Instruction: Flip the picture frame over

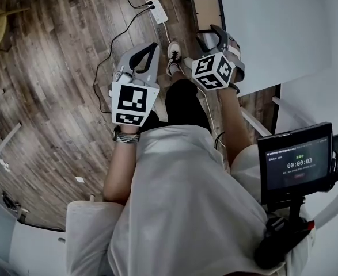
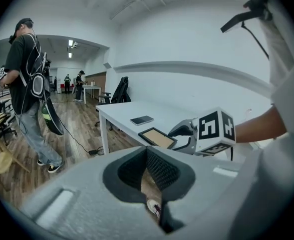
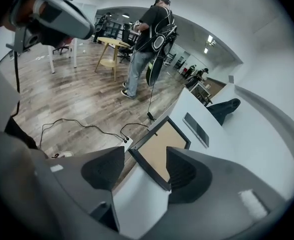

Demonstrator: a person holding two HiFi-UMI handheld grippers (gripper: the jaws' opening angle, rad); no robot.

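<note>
The picture frame (image 1: 206,9) has a black rim and a brown back facing up. It lies flat on the white table (image 1: 272,27), close to the table's edge. My right gripper (image 1: 212,36) hovers just over the frame's near end and hides part of it. In the right gripper view the frame (image 3: 159,146) shows between the open jaws of the right gripper (image 3: 144,169), apart from the pads. My left gripper (image 1: 151,48) hangs over the floor left of the table. The left gripper (image 2: 148,156) is shut on nothing. From there the frame (image 2: 157,137) and right gripper (image 2: 181,132) show ahead.
A dark phone (image 2: 141,119) lies farther along the table. A white power strip (image 1: 157,10) and black cables lie on the wood floor by the table's edge. A person (image 2: 29,94) stands on the floor beyond. A small screen (image 1: 295,163) sticks out at my right side.
</note>
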